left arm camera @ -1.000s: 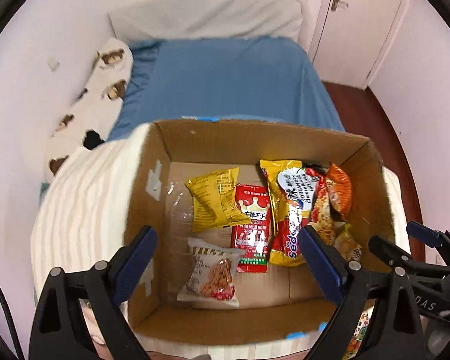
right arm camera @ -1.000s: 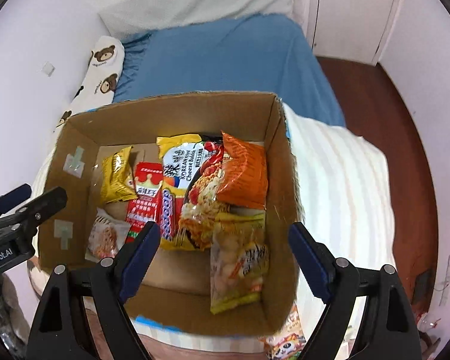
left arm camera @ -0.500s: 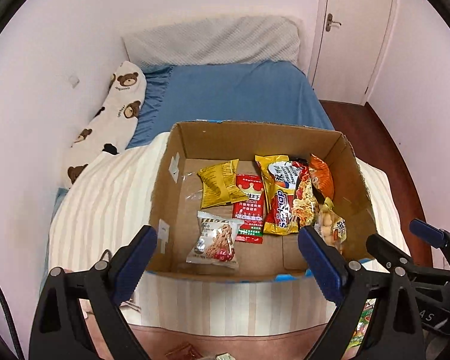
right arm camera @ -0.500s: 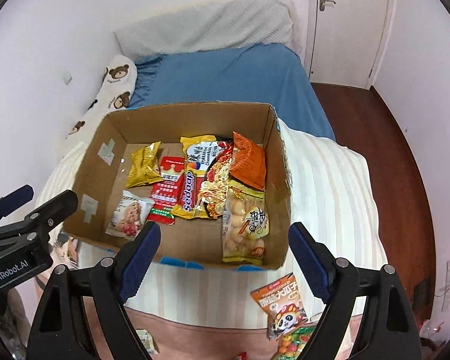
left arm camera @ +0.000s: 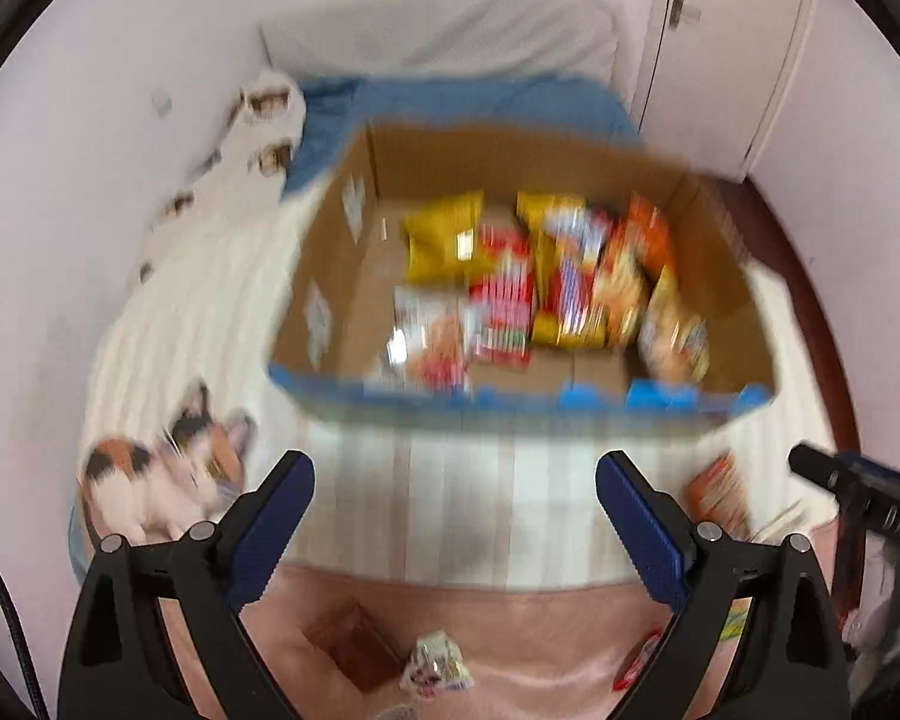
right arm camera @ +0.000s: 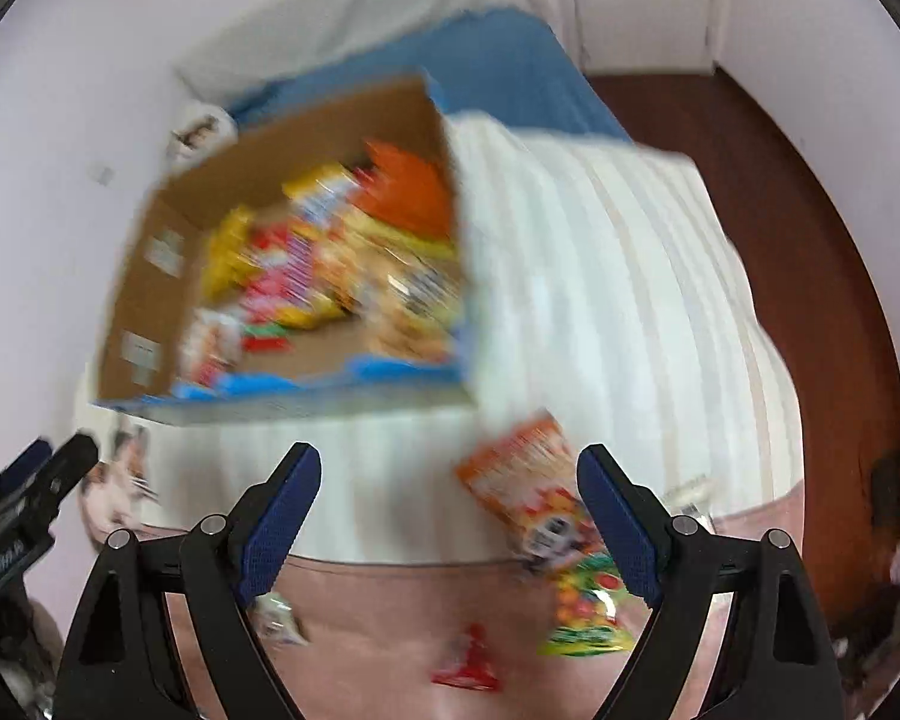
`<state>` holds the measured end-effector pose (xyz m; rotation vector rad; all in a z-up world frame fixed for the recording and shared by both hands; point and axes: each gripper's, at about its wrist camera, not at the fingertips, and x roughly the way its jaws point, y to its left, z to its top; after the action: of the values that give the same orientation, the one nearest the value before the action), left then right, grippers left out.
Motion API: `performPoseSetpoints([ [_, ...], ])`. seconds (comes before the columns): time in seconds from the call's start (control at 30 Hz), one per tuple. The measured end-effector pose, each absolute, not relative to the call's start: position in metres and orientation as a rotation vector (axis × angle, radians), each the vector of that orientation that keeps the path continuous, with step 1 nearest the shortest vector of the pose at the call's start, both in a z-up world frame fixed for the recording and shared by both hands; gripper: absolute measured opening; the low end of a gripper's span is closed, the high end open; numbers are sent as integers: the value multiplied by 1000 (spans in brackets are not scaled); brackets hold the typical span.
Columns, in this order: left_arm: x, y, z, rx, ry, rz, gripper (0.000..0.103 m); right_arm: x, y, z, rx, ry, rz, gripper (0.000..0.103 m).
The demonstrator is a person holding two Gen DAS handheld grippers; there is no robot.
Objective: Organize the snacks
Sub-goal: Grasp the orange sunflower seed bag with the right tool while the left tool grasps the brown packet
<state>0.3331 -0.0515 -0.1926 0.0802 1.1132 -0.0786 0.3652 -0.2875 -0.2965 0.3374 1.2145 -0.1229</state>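
Both views are motion-blurred. A cardboard box [left arm camera: 726, 312] with several snack packets [left arm camera: 510, 294] lies on a striped blanket; in the right wrist view the box [right arm camera: 150, 276] sits at upper left. My left gripper [left arm camera: 455, 498] is open and empty, hanging over the blanket in front of the box. My right gripper [right arm camera: 449, 489] is open and empty too. An orange panda packet [right arm camera: 528, 480] lies just inside its right finger, with a green and yellow packet [right arm camera: 588, 612] and a small red packet [right arm camera: 468, 666] below it. A small white packet [left arm camera: 435, 666] lies on the pink cover.
Striped blanket [right arm camera: 618, 300] over a pink cover [left arm camera: 510, 630]. A cat-print pillow [left arm camera: 162, 480] is at the left. The blue bed sheet [right arm camera: 486, 60], grey pillow [left arm camera: 450, 30] and white door [left arm camera: 720, 48] lie beyond the box. Dark wooden floor [right arm camera: 810, 210] is on the right.
Both grippers have pulled back from over the box toward the near end of the bed. The box is now farther up the views, and loose packets on the pink cover have come into sight.
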Motion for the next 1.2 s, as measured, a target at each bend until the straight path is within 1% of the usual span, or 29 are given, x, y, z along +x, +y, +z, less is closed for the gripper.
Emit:
performPoseSetpoints([
  [0.07, 332, -50, -224, 59, 1186, -64, 96, 371, -297, -329, 322, 1284, -138, 90],
  [0.23, 323, -44, -271, 42, 1285, -27, 96, 384, -304, -409, 285, 1462, -86, 90],
  [0.37, 315, -38, -293, 19, 1333, -3, 96, 385, -301, -443, 255, 1516, -78, 88],
  [0.43, 309, -32, -299, 9, 1352, 3, 96, 382, -293, -449, 230, 1523, -85, 76],
  [0.63, 281, 7, -320, 67, 1414, 58, 96, 366, -251, -445, 162, 1522, -53, 68],
  [0.77, 259, 58, -347, -101, 1550, 120, 96, 347, -215, -443, 198, 1523, 5, 68],
  [0.9, 245, 92, -374, -299, 1634, 153, 96, 332, -179, -454, 220, 1560, 43, 68],
  [0.97, 244, 100, -388, -377, 1661, 160, 96, 329, -170, -466, 264, 1598, 50, 70],
  [1.03, 245, 102, -400, -440, 1675, 154, 96, 327, -164, -477, 299, 1632, 51, 77],
  [1.1, 248, 102, -406, -470, 1667, 149, 96, 326, -161, -480, 287, 1628, 46, 78],
  [1.2, 258, 99, -410, -466, 1630, 164, 80, 325, -151, -481, 265, 1633, 44, 78],
])
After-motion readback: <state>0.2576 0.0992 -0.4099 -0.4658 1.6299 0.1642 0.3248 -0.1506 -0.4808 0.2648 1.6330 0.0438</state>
